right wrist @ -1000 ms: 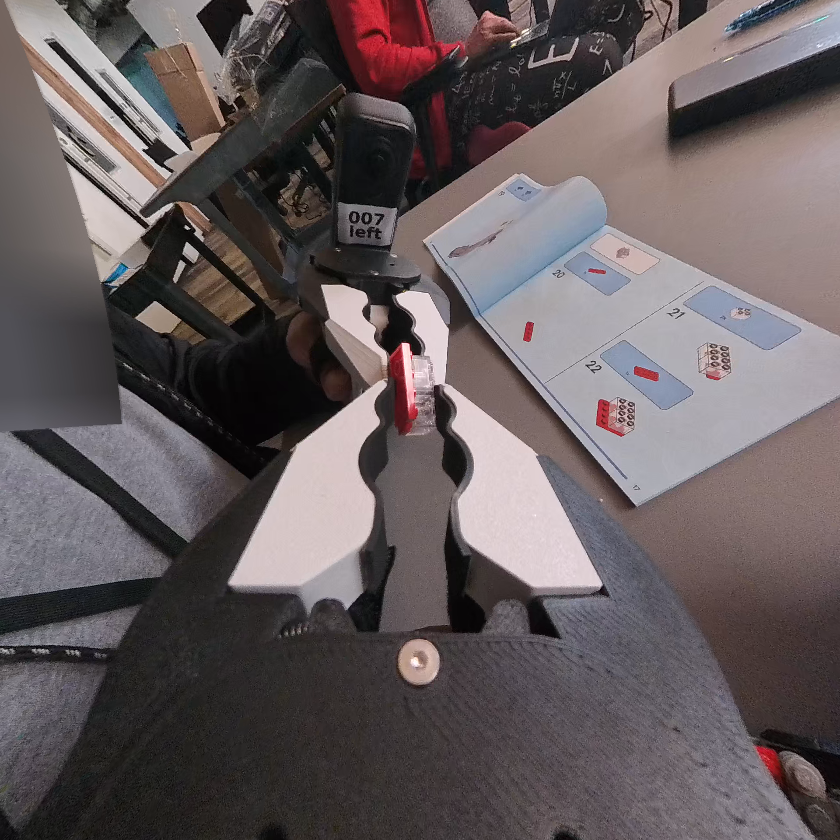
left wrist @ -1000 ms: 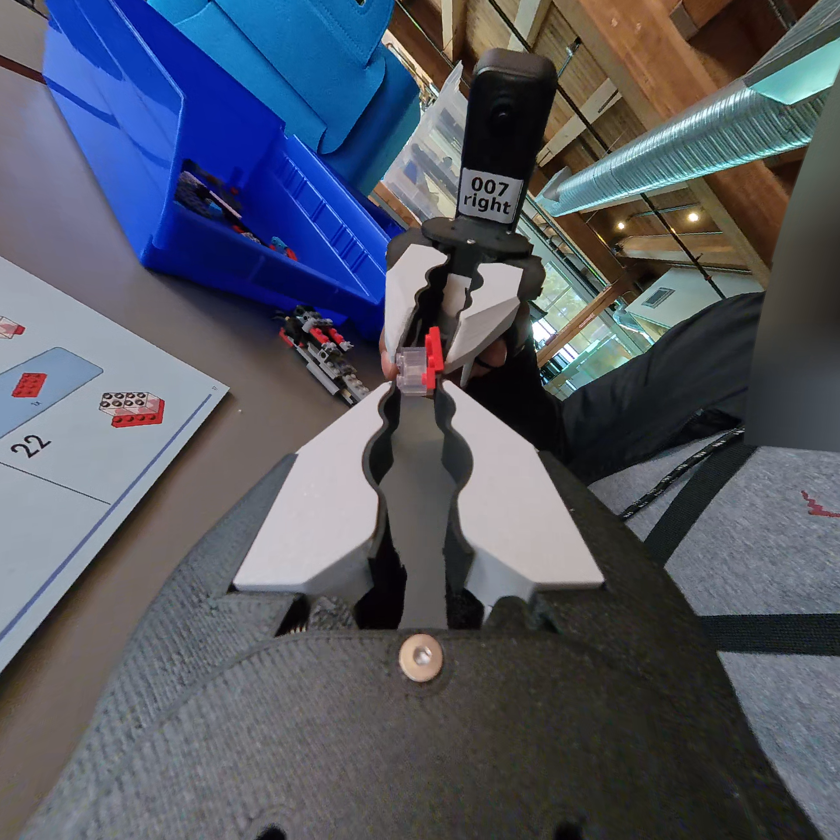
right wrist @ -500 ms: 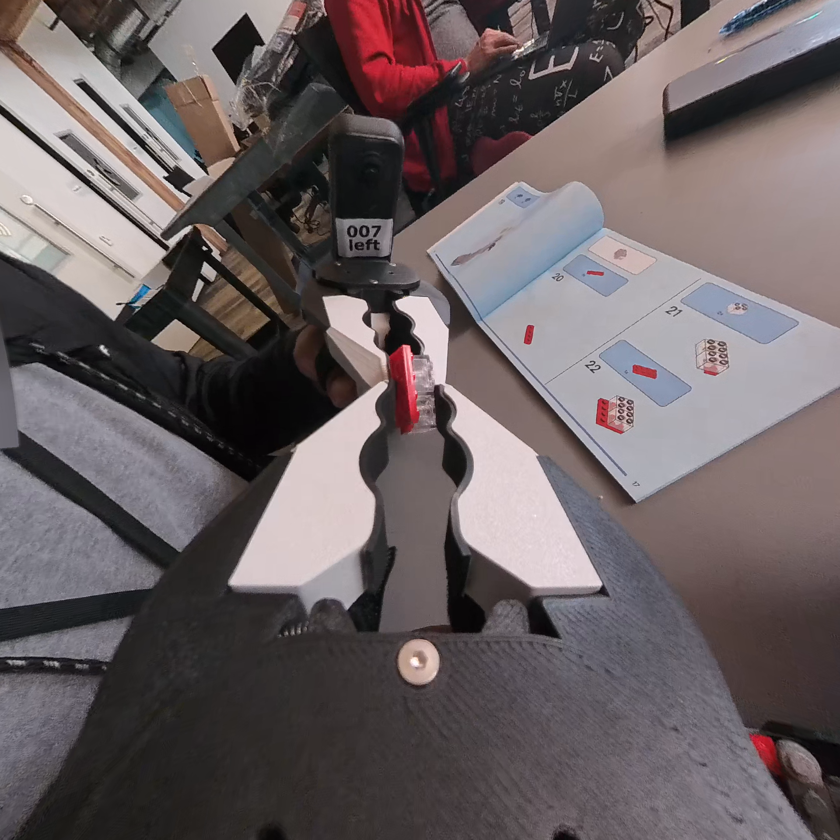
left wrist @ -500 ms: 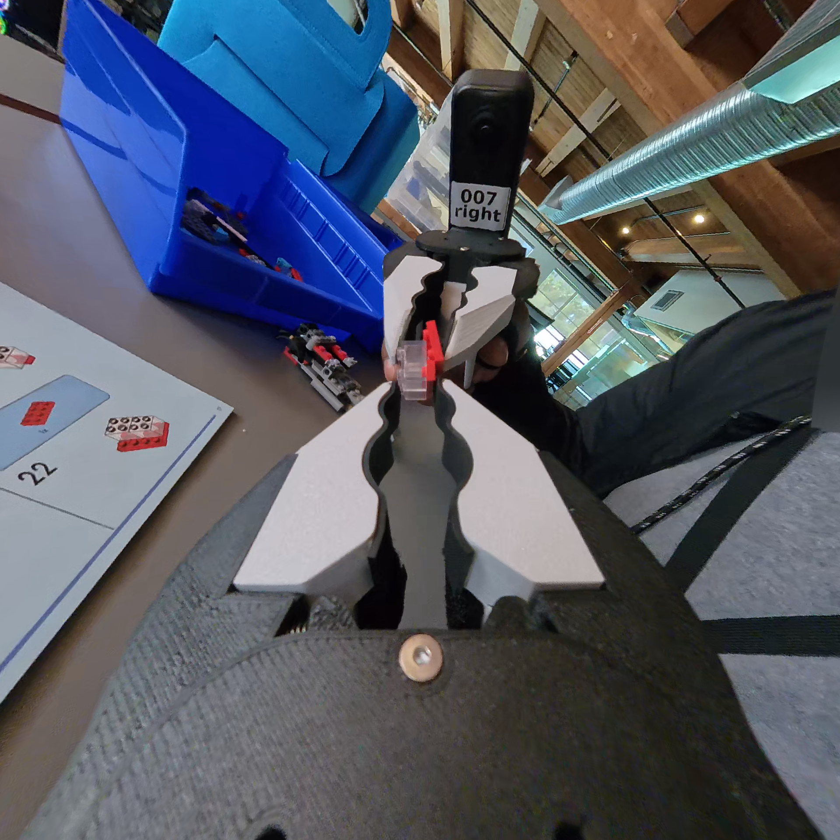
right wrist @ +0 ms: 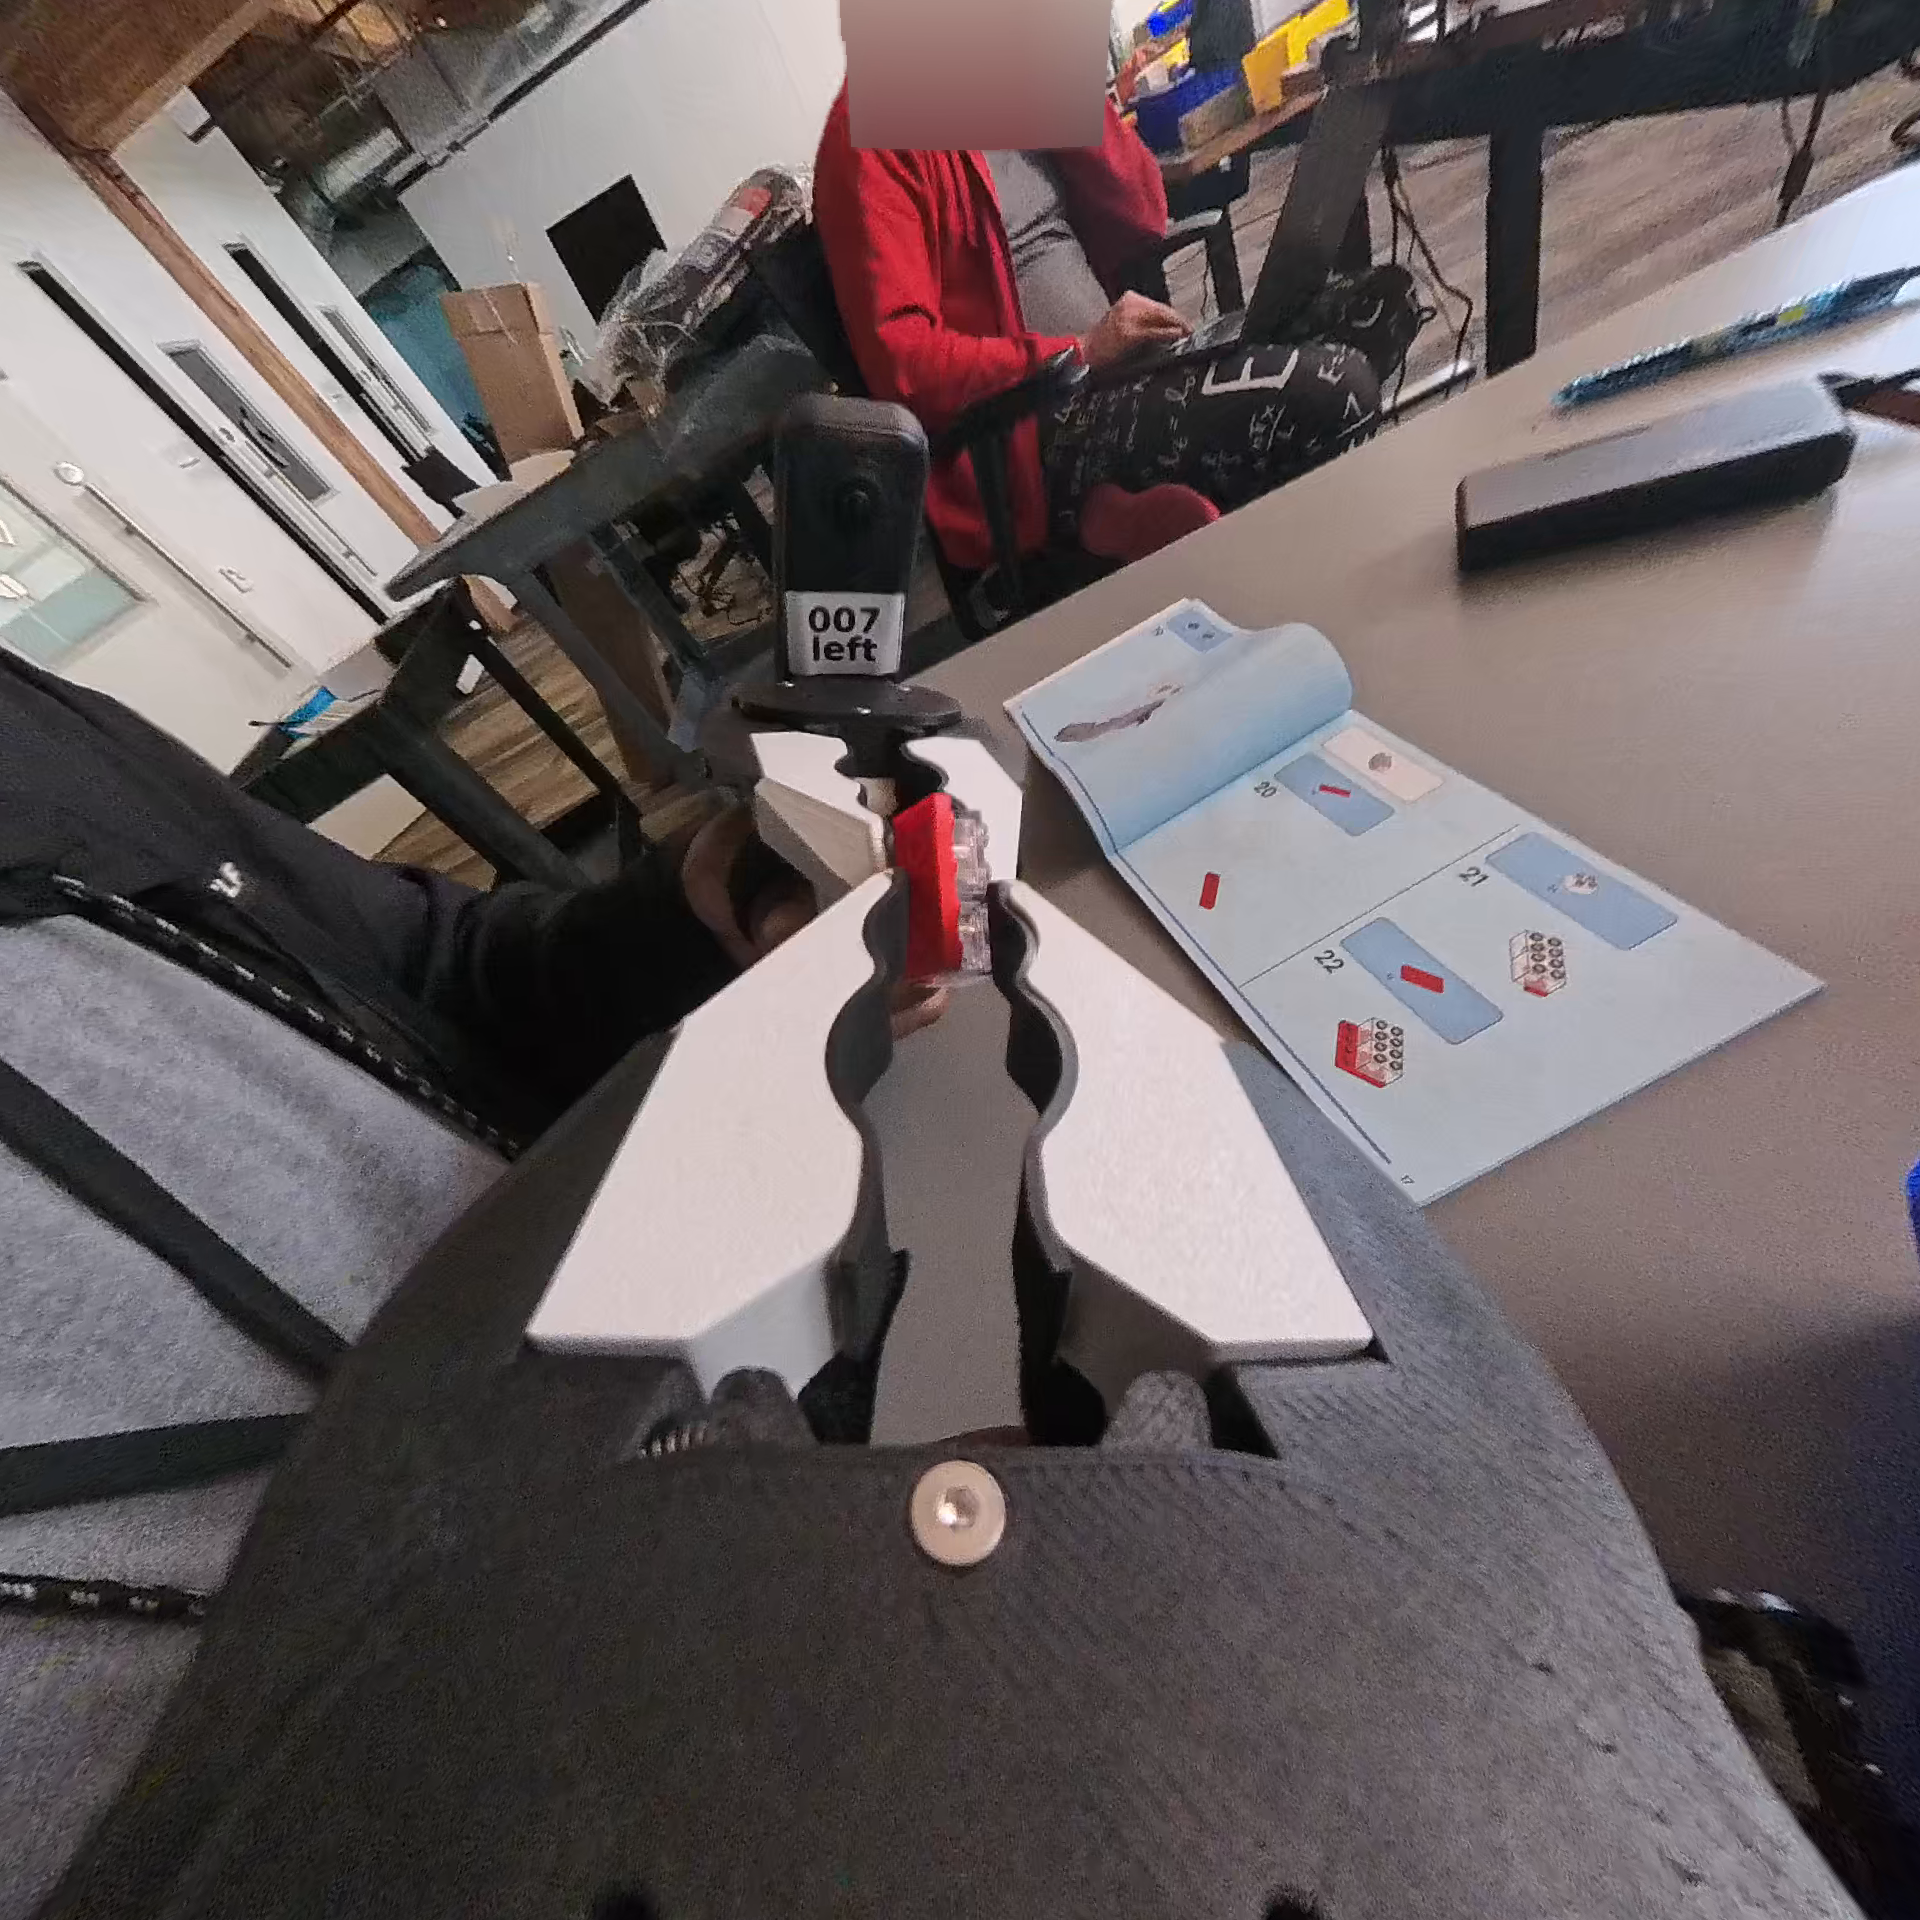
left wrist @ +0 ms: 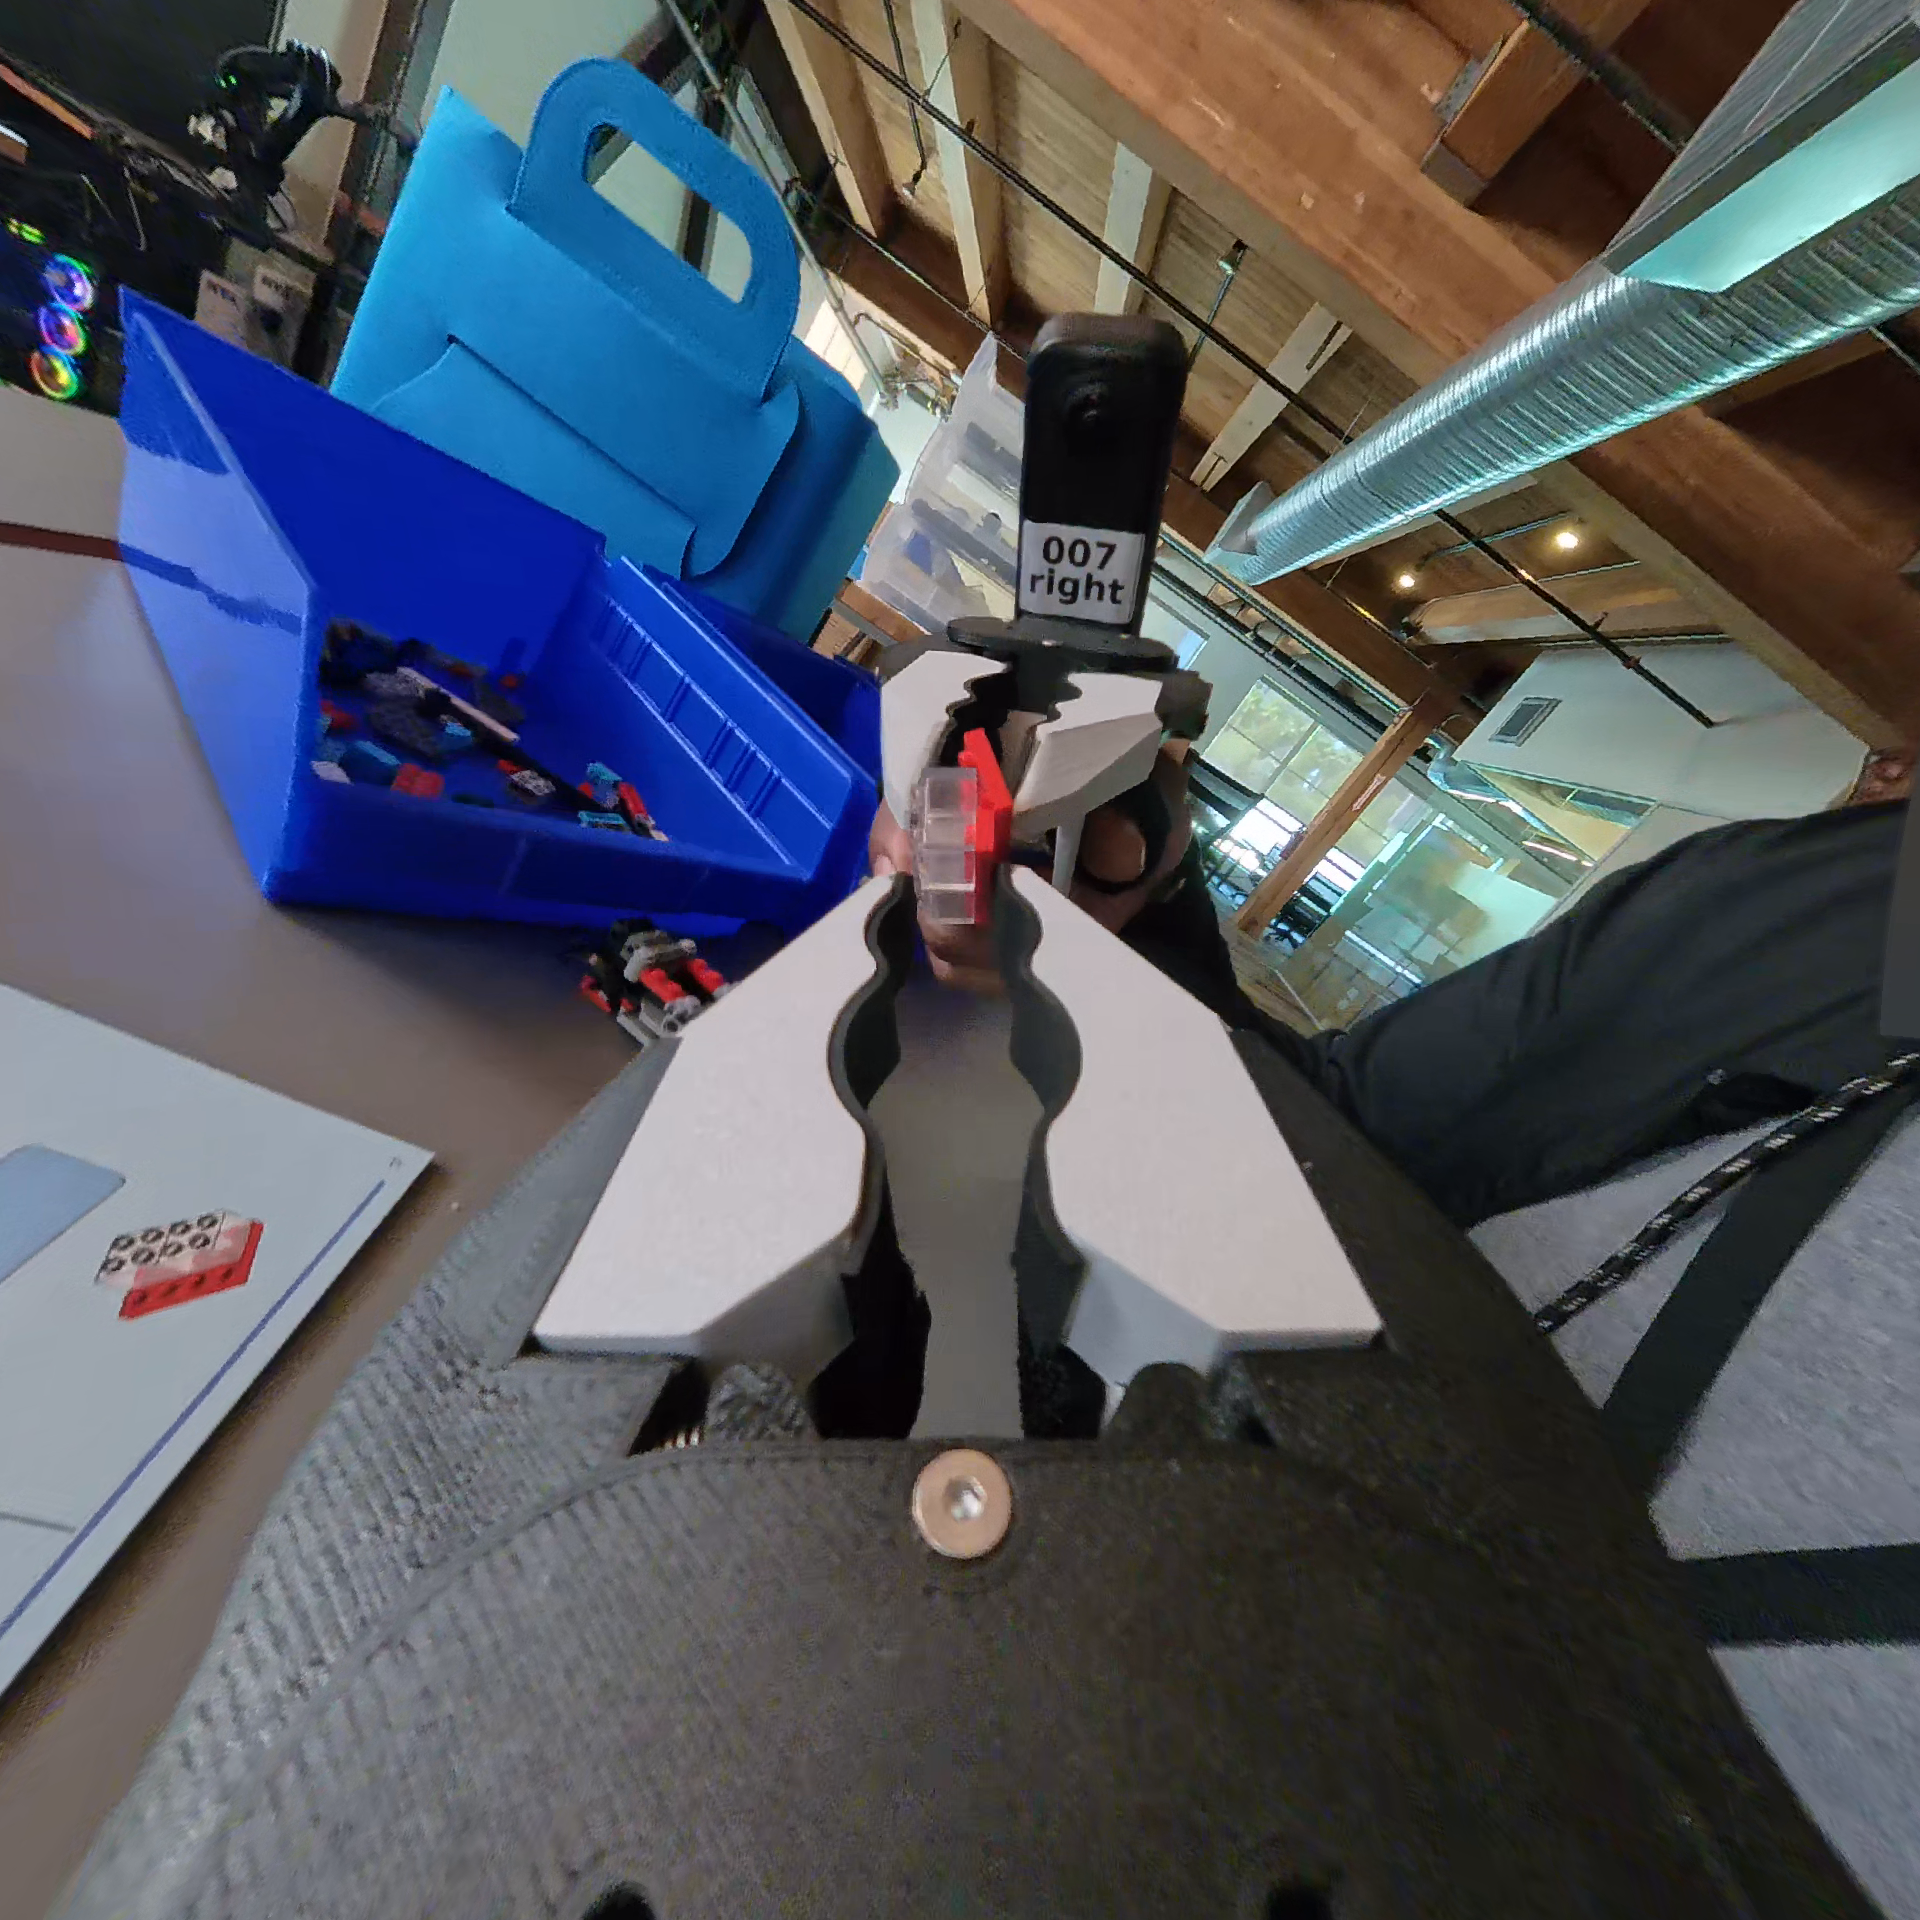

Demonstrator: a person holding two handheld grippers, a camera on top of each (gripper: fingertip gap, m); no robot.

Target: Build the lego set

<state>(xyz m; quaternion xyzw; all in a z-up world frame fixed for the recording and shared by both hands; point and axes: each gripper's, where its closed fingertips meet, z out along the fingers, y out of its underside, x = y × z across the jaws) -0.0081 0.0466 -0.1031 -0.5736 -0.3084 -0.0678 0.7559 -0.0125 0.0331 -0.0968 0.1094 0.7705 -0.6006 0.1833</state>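
Observation:
My two grippers meet tip to tip above the table edge. Between them is a small lego piece (left wrist: 951, 831), a clear brick joined to a red plate. In the left wrist view my left gripper (left wrist: 951, 883) is shut on its near end, and the right gripper (left wrist: 1003, 727) grips the far end. In the right wrist view the piece (right wrist: 935, 894) sits between the tips of my right gripper (right wrist: 942, 888), red side to the left, with the left gripper (right wrist: 904, 779) behind it. A gloved hand holds each gripper.
A blue bin (left wrist: 260, 582) with several loose bricks stands on the brown table (right wrist: 1558, 675), a light blue case (left wrist: 582, 395) behind it. A partly built black and red model (left wrist: 649, 977) lies before the bin. The open instruction booklet (right wrist: 1455, 935) lies flat. A black box (right wrist: 1652, 488) and a seated person in red (right wrist: 914, 312) are beyond. The tips of both grippers are at nearly the same place.
Both grippers stay shut on the piece, tip to tip. Both views have swung upward, so more of the bin and room shows.

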